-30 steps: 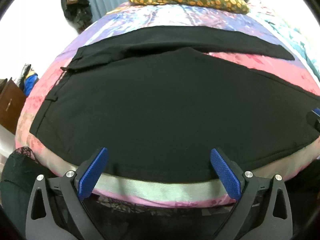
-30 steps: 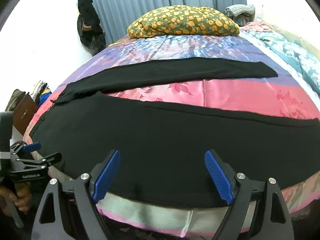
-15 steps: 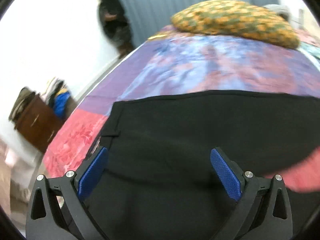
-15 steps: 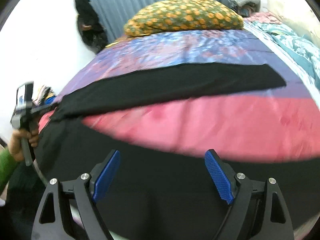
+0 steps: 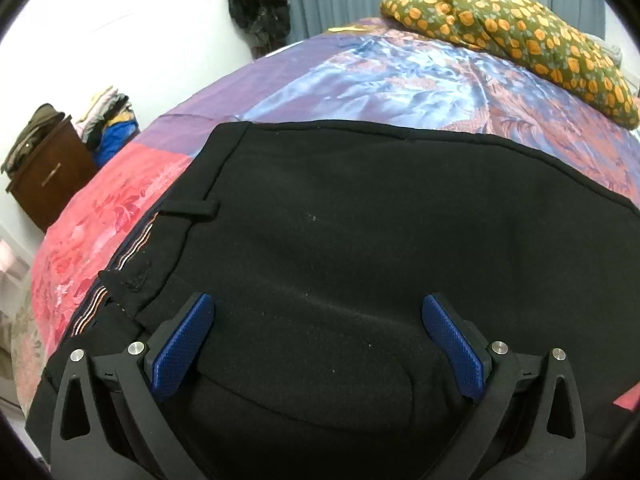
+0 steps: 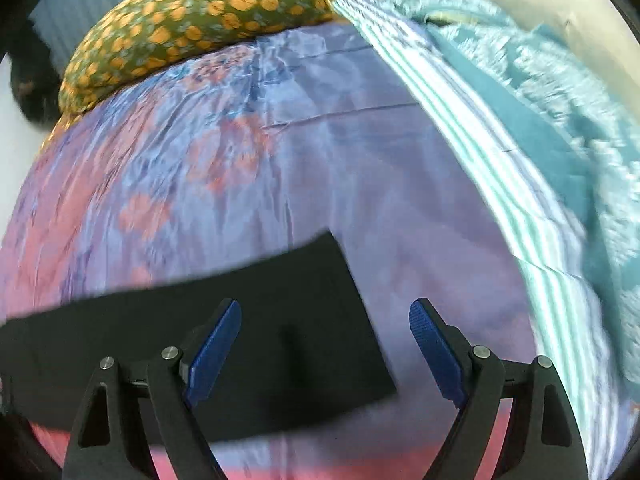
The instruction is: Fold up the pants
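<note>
My left hand-held gripper [image 5: 316, 344] had swung in over the waistband end of the pants [image 5: 360, 240], fingers spread wide, nothing pinched. A second earlier it sat back at the bed [image 5: 400, 80] edge. My right hand-held gripper [image 6: 325, 350], also spread, had moved over the leg cuff [image 6: 320, 300] just ahead. Looked like I was lining up both ends for the fold.

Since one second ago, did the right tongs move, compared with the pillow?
Yes. The right tongs went forward and to the right: the orange-spotted pillow now looms near at upper left, and the hem end of the black pants lies between the open fingers.
</note>
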A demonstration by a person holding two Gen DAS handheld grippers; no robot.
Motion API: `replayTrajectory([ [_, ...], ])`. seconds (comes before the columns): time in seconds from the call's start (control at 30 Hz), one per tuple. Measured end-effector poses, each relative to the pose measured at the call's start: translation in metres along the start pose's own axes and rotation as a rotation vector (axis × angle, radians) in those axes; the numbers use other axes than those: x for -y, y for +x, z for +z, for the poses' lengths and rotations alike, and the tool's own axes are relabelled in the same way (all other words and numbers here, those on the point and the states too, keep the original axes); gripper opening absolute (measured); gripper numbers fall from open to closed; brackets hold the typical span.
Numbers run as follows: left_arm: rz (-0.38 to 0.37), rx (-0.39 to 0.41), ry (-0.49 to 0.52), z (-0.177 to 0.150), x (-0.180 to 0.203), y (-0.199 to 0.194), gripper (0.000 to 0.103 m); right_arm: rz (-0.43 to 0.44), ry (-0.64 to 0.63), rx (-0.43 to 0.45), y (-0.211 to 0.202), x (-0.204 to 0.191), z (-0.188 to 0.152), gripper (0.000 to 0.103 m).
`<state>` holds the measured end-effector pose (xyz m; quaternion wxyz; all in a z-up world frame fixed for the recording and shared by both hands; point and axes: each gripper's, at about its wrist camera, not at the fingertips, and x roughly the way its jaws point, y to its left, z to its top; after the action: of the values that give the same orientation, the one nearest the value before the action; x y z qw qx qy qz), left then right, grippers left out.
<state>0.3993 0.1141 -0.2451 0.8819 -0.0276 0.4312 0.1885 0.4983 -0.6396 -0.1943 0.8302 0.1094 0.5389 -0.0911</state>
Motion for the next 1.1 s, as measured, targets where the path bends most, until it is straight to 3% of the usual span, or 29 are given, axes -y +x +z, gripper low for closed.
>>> replayTrajectory([
  [0.13,0.006,0.01,-0.002,0.003,0.003,0.001,0.102,0.02,0.038,-0.036,0.037,-0.006,0.01,0.086],
  [0.17,0.008,0.012,-0.002,0.002,0.003,0.001,0.102,0.03,0.049,-0.039,0.046,-0.008,0.009,0.081],
  [0.2,0.012,0.013,0.0,0.002,0.003,0.002,0.102,0.053,0.059,-0.044,0.049,-0.007,0.005,0.067],
  [0.23,0.014,0.013,0.001,0.002,0.004,0.002,0.102,0.054,0.067,-0.034,0.048,-0.006,0.001,0.037],
  [0.27,0.015,0.014,0.001,0.002,0.003,0.001,0.102,0.032,0.065,-0.008,0.043,-0.005,-0.003,0.012],
  [0.47,0.033,0.006,0.011,0.004,0.006,0.002,0.102,0.003,-0.16,0.247,-0.057,-0.033,-0.052,0.009],
  [0.57,0.064,0.003,0.029,0.005,0.01,0.001,0.102,0.046,-0.253,0.369,-0.124,-0.053,-0.106,0.009],
  [0.7,0.121,-0.025,0.065,0.012,0.017,-0.002,0.102,0.103,-0.245,0.468,-0.191,-0.065,-0.202,0.009],
  [0.8,0.136,-0.078,0.087,0.022,0.017,-0.018,0.102,0.082,-0.161,0.464,-0.209,-0.06,-0.281,0.009],
  [0.9,0.03,-0.052,0.055,0.011,0.011,-0.06,0.102,0.0,-0.076,0.407,-0.207,-0.059,-0.341,0.009],
  [1.0,-0.052,-0.035,0.078,-0.015,0.01,-0.1,0.102,-0.099,-0.059,0.34,-0.19,-0.065,-0.374,0.011],
  [1.1,-0.103,-0.031,0.131,-0.055,0.012,-0.136,0.102,-0.155,-0.087,0.231,-0.165,-0.07,-0.372,0.046],
])
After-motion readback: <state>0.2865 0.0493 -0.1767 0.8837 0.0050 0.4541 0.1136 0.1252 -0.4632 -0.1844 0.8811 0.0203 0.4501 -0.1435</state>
